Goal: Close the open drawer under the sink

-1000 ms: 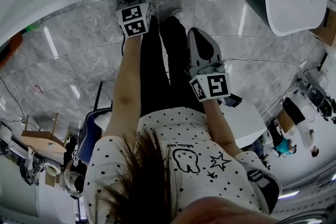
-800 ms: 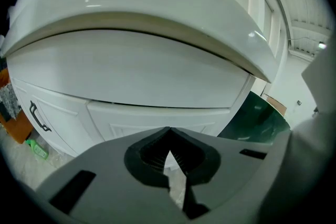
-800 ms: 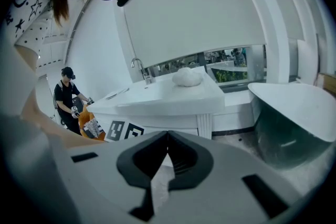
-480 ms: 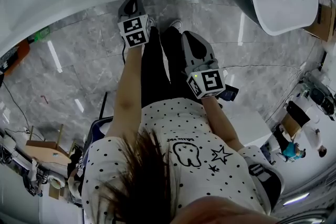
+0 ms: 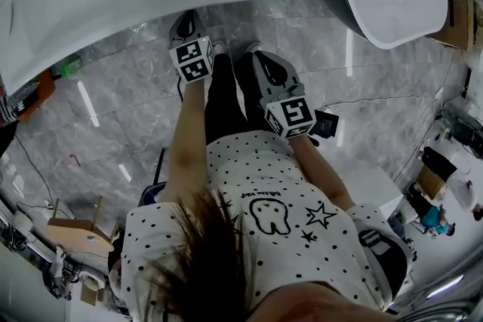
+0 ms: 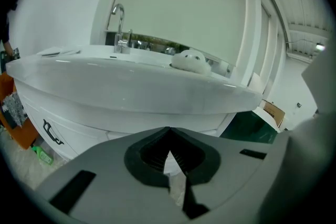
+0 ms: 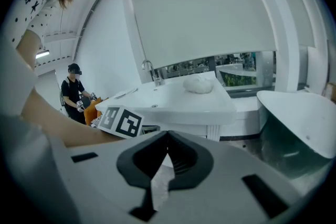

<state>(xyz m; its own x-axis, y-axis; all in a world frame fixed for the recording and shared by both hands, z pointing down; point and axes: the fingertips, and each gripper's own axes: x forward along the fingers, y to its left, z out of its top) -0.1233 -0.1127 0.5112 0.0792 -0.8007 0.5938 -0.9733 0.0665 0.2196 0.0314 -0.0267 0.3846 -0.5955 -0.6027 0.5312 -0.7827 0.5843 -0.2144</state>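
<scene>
Arms stretched out before the sink [image 6: 136, 89].
Both closed and empty, the left claw [image 6: 168, 131] and right claw [image 7: 167, 136] slant downward toward the cabinet [image 6: 79, 128].

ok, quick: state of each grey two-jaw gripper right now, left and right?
Left grey gripper: closed, jaws together, holding nothing.
Right grey gripper: closed, jaws together, holding nothing.

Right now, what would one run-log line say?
left gripper: shut, empty | right gripper: shut, empty | sink: ahead, untouched | cabinet handle: not gripped
</scene>
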